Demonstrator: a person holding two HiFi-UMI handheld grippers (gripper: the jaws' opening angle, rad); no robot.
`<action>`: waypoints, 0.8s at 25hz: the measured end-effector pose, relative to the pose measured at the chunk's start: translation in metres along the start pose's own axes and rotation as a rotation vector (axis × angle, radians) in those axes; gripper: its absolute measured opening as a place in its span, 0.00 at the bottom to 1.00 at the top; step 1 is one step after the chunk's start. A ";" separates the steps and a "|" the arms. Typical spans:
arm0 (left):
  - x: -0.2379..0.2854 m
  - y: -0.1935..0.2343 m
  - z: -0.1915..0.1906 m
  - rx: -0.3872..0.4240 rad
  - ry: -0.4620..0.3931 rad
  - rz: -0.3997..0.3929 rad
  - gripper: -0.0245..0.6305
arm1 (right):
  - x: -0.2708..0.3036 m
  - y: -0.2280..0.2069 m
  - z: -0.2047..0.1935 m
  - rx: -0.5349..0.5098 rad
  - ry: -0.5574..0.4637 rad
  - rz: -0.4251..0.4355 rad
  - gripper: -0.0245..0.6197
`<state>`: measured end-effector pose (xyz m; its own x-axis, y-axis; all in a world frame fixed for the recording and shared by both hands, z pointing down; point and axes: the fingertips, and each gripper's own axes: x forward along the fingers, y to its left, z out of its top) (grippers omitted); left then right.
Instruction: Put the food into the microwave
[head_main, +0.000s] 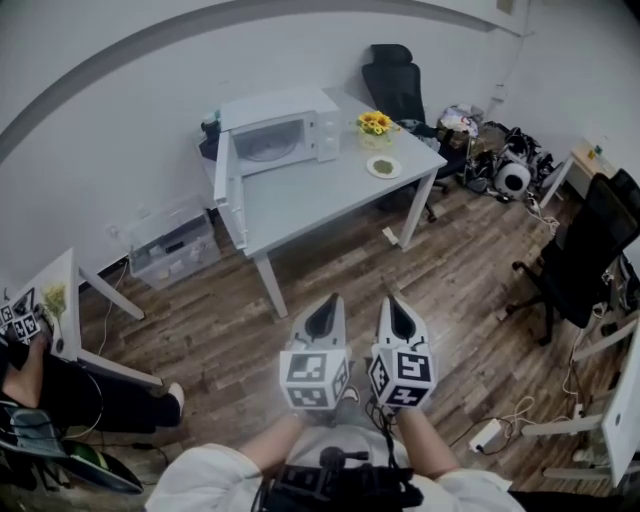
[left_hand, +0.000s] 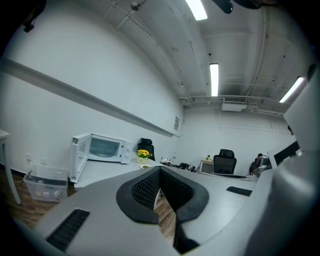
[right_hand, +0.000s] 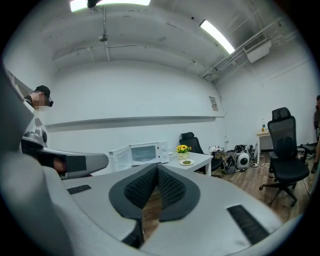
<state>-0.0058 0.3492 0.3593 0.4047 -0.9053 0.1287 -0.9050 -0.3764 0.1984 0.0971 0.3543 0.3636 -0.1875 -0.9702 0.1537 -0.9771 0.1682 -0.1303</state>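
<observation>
A white microwave (head_main: 280, 135) stands at the back of a grey table (head_main: 320, 190), its door (head_main: 228, 190) swung wide open to the left. A small plate of green food (head_main: 383, 167) lies near the table's right edge, also seen as the plate (right_hand: 186, 162) in the right gripper view. My left gripper (head_main: 327, 302) and right gripper (head_main: 395, 305) hover side by side over the wooden floor, well short of the table, both shut and holding nothing. The microwave (left_hand: 102, 148) shows far ahead in the left gripper view.
A pot of yellow flowers (head_main: 375, 127) sits behind the plate. A clear storage box (head_main: 172, 243) rests on the floor left of the table. Black office chairs (head_main: 580, 255) stand at the right and behind the table. A seated person (head_main: 60, 390) is at the left.
</observation>
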 end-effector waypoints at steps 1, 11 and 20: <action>0.008 -0.001 0.002 0.000 0.001 0.000 0.05 | 0.006 -0.005 0.002 -0.001 0.004 0.000 0.06; 0.079 -0.010 0.012 0.005 0.010 0.015 0.05 | 0.063 -0.046 0.018 -0.002 0.025 0.028 0.06; 0.129 -0.014 0.009 0.011 0.040 0.019 0.05 | 0.102 -0.075 0.015 0.022 0.049 0.036 0.06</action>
<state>0.0583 0.2356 0.3640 0.3920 -0.9040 0.1708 -0.9140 -0.3615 0.1844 0.1526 0.2396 0.3740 -0.2277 -0.9538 0.1962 -0.9673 0.1985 -0.1577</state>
